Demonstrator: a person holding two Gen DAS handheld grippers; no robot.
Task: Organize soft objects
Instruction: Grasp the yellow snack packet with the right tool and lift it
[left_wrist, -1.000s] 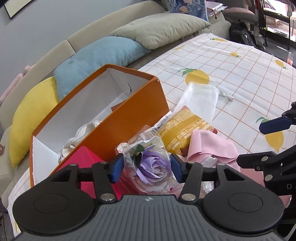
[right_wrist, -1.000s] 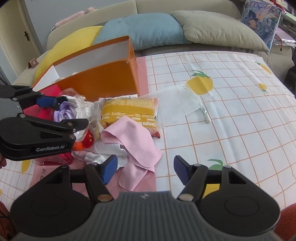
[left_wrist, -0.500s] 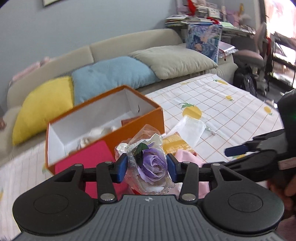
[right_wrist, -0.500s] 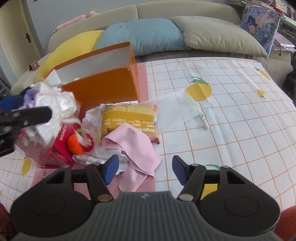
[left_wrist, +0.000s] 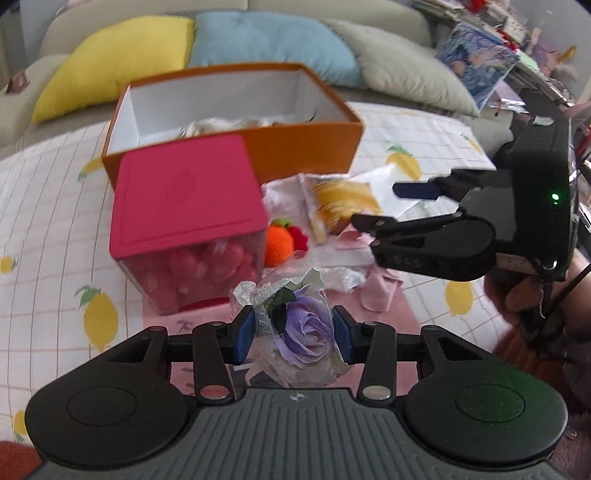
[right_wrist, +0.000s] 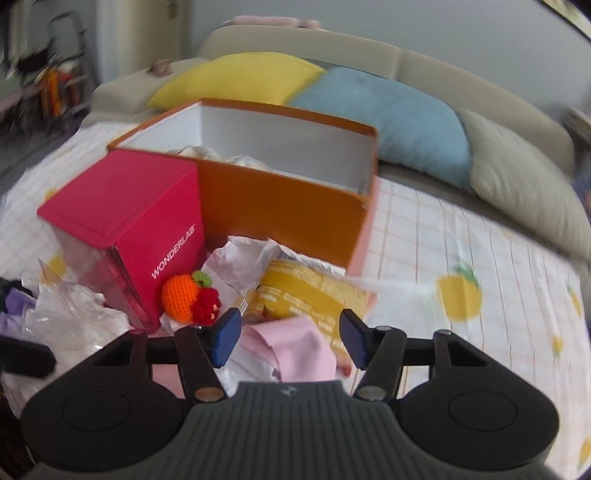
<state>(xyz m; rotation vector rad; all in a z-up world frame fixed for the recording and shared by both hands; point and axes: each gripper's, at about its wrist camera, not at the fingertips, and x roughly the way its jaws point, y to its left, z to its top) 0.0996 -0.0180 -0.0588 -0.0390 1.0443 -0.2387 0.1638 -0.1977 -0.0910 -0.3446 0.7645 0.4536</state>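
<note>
My left gripper (left_wrist: 293, 334) is shut on a purple fabric rose in clear wrap (left_wrist: 303, 332) and holds it up above the bed, in front of the pink box. The wrapped rose shows at the left edge of the right wrist view (right_wrist: 55, 314). My right gripper (right_wrist: 290, 338) is open and empty, hovering over a pink cloth (right_wrist: 295, 347) and a yellow packet (right_wrist: 314, 291); it also shows in the left wrist view (left_wrist: 391, 206). An open orange box (left_wrist: 306, 147) (right_wrist: 280, 206) with white stuff inside stands behind. A crocheted orange and red fruit (right_wrist: 188, 297) (left_wrist: 280, 240) lies beside the pink box.
A pink WONDERLAB box (right_wrist: 133, 229) (left_wrist: 184, 206) stands in front of the orange box. Crumpled white plastic (right_wrist: 243, 258) lies under the packet. Yellow (right_wrist: 236, 79), blue (right_wrist: 388, 118) and beige (right_wrist: 524, 177) cushions line the sofa back. The bed sheet (right_wrist: 461, 332) has a lemon print.
My left gripper has lifted the wrapped rose up and back from the pile and now looks down on the boxes. My right gripper has swung left, over the pink cloth and packet.
</note>
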